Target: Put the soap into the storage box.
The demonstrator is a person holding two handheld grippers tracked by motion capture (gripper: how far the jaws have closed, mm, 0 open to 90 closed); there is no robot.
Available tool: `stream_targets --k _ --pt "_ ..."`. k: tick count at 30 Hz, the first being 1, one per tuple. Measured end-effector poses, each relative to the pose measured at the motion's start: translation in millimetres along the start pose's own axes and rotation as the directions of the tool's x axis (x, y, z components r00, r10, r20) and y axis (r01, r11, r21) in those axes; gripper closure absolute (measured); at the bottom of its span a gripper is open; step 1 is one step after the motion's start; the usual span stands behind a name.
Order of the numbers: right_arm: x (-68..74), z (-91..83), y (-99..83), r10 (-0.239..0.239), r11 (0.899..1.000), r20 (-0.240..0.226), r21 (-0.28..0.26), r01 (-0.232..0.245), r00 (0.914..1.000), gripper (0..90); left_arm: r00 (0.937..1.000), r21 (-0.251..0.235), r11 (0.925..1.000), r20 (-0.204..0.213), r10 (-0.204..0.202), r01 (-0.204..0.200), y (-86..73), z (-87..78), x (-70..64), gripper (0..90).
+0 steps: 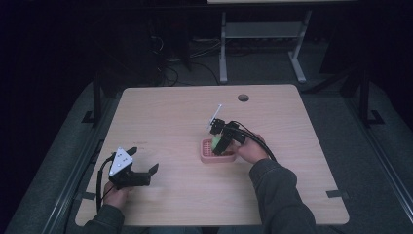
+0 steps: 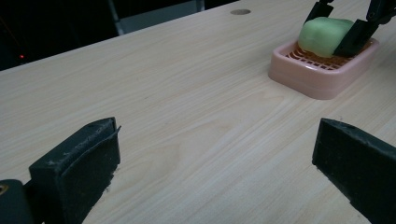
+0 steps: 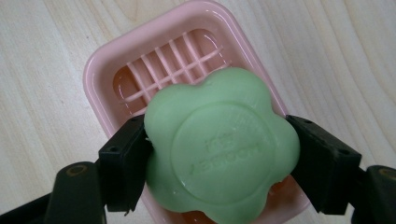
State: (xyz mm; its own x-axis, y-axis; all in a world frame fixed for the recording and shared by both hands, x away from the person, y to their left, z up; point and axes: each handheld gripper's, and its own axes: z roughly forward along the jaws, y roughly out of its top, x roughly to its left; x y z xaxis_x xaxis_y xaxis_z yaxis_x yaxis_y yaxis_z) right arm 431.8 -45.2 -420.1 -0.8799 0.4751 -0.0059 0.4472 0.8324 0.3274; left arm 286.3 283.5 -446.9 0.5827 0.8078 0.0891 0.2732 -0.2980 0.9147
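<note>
— Counted as laid out around the pink soap dish (image 1: 214, 155): one dish, one green soap bar (image 3: 219, 144), two hand-held grippers, one desk (image 1: 165, 112).

— And placed where, relative to that dish?

— Soap bar: directly over the dish's slatted floor, clamped from two sides by the right hand-held gripper (image 3: 219, 154). Flower-shaped, with faint raised lettering on the broad face. Lower edge very near or on the slats; impossible to say from the right gripper view whether touching.

— Right hand-held gripper's state?

— Closed onto the soap, one black jaw pressed to each flank, spread just as wide as the bar. Reaching down into the dish from its right side in the high view, with a hand (image 1: 251, 150) just behind.

— The left one?

— Left hand-held gripper (image 1: 144, 163): well apart from the dish, toward the near left corner of the desk. Spread wide, grasping nothing, bare wood grain between the two pads (image 2: 88, 163). Pointed toward the dish, which sits off at the upper right of the left gripper view with the soap and the other tool's jaws above it.

— Anything else near the dish?

— One round cable hole (image 1: 243, 97), beyond the dish toward the far edge of the desk. One grey three-cornered plate (image 1: 121, 161) on the left tool, far from the dish.
</note>
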Motion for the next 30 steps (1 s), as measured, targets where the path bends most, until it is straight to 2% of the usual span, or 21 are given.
stream_targets --k 15,20,24,30 --pt "-0.5 -0.9 0.2 0.009 1.0 -0.005 -0.005 -0.009 1.0 25.6 1.0 0.002 1.0 0.0 0.005 -0.005 0.1 -0.2 0.3 0.2" --pt "-0.8 -4.6 0.0 0.018 1.0 -0.009 -0.023 -0.018 0.9998 25.4 1.0 0.003 1.0 0.0 0.007 -0.007 0.3 -0.1 0.0 0.2" --pt "-1.5 -10.9 0.1 0.022 0.998 -0.017 -0.061 -0.023 0.9996 27.2 1.0 0.003 1.0 0.001 0.007 -0.007 0.3 0.0 -0.1 0.2" --pt "-2.0 -13.9 -2.2 0.025 0.998 -0.023 -0.064 -0.026 0.9994 27.5 1.0 0.005 1.0 0.002 0.006 -0.006 0.3 0.3 -0.6 0.2"
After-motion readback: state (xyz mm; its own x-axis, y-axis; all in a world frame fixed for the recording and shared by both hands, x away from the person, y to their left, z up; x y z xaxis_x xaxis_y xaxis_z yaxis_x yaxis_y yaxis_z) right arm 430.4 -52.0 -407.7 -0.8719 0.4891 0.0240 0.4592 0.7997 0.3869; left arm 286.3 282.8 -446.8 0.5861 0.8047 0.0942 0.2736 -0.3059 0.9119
